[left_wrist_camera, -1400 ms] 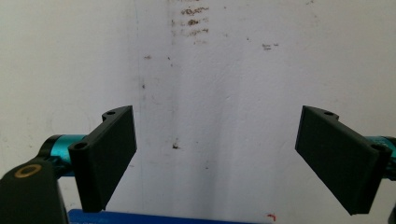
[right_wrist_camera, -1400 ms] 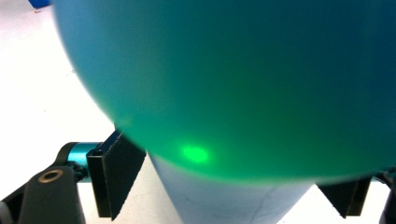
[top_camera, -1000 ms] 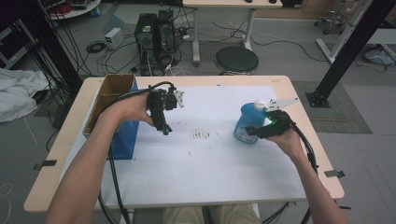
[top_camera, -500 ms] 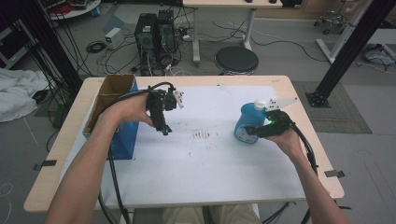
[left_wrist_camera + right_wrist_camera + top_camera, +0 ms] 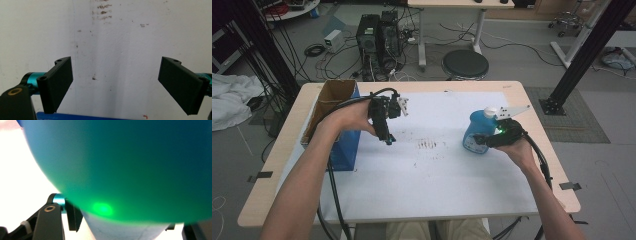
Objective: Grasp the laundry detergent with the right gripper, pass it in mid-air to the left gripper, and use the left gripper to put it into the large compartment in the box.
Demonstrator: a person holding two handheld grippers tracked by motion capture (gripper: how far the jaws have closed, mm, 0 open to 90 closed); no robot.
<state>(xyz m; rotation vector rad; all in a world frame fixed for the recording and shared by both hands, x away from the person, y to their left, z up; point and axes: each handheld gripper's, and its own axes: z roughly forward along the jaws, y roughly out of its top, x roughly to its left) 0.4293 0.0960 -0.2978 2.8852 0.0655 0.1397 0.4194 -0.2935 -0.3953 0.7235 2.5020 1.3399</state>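
Note:
A blue bottle (image 5: 475, 132) with a white cap stands at the right of the white sheet. My right gripper (image 5: 481, 139) reaches it from the right and is shut on its lower body. In the right gripper view the bottle (image 5: 130, 165) looms blue-green and very close, with a black jaw pressed against each side of its base and a green light spot on it. My left gripper (image 5: 387, 138) hangs above the sheet's left part, pointing down. It is open, and the left gripper (image 5: 115, 75) has only the white sheet between its wide-apart jaws.
A cardboard box with blue sides (image 5: 343, 150) stands open at the table's left edge, beside my left forearm. Dark smudges (image 5: 429, 146) mark the middle of the white sheet (image 5: 437, 185). Cables trail from both grippers towards the table's front edge (image 5: 412, 219).

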